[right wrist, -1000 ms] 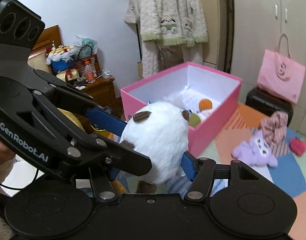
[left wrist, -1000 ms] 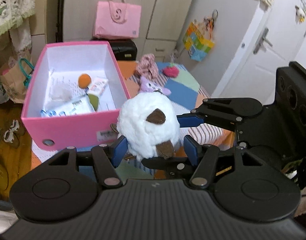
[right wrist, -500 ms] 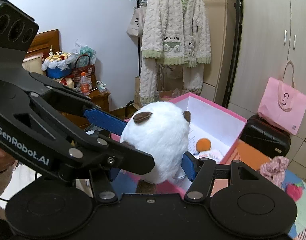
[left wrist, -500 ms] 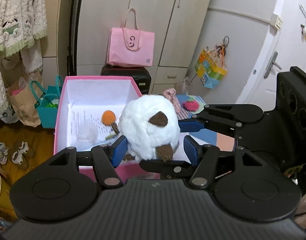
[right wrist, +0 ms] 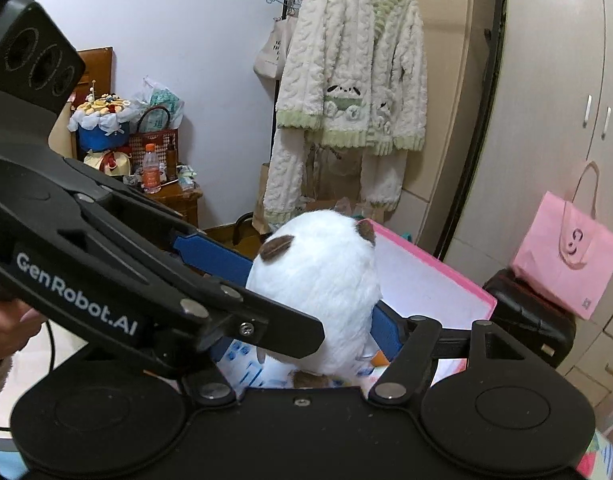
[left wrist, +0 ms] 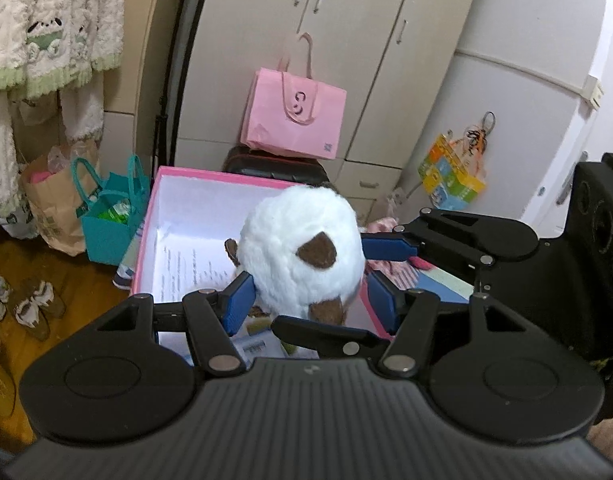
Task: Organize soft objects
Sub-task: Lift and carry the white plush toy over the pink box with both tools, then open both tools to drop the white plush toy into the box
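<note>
A round white plush toy (left wrist: 298, 248) with brown ears and feet hangs over the inside of the pink box (left wrist: 194, 172), held from two sides. My left gripper (left wrist: 308, 292) is shut on its lower half, blue pads against the fur. My right gripper (right wrist: 302, 320) comes in from the right; its fingers (left wrist: 386, 248) sit above and under the toy. Its jaws are opening, with the plush (right wrist: 318, 292) still between them and the right pad touching the fur. Its other pad is hidden behind the left gripper. The box (right wrist: 426, 264) holds printed paper and small packets.
A pink paper bag (left wrist: 294, 120) stands on a black case (left wrist: 274, 168) behind the box, before tall cupboards. A teal bag (left wrist: 106, 220), a brown paper bag and shoes (left wrist: 30, 304) are on the wooden floor at left. A fluffy cardigan (right wrist: 346, 80) hangs by a wooden nightstand (right wrist: 174, 200).
Both grippers have carried the plush from in front of the pink box to above its inside. The right gripper's pad now stands slightly further out.
</note>
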Action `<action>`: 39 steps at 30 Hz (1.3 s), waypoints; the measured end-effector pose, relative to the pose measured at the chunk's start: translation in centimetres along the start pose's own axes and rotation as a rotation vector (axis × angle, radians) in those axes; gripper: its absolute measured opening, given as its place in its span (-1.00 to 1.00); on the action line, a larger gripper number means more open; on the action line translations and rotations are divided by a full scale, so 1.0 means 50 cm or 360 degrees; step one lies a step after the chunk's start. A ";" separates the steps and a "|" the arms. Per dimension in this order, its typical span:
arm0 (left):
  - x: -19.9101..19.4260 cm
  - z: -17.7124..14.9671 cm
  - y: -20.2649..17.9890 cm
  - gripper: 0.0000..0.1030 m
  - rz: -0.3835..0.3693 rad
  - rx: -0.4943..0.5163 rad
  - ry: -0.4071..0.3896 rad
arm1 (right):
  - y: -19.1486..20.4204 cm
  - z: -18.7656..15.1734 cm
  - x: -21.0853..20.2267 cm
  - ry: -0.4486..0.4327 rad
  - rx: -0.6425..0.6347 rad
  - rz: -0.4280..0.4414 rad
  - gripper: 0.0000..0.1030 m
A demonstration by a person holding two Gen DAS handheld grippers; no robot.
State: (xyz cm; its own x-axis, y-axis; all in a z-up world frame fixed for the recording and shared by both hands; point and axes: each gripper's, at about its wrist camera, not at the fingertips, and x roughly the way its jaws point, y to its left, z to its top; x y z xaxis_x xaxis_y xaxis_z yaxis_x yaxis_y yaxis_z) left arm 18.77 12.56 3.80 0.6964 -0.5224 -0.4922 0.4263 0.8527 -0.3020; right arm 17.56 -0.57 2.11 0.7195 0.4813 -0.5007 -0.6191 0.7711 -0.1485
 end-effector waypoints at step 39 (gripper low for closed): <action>0.019 -0.019 0.024 0.20 0.0194 0.0087 0.0065 | -0.115 -0.065 0.037 0.0141 0.0140 0.0253 0.41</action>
State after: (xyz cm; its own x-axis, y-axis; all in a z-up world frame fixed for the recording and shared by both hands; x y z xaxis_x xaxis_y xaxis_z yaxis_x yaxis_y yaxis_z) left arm 19.41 13.09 2.19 0.7214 -0.4135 -0.5554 0.3714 0.9080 -0.1936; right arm 21.43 -5.45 -0.75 0.5820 0.5645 -0.5854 -0.6901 0.7237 0.0117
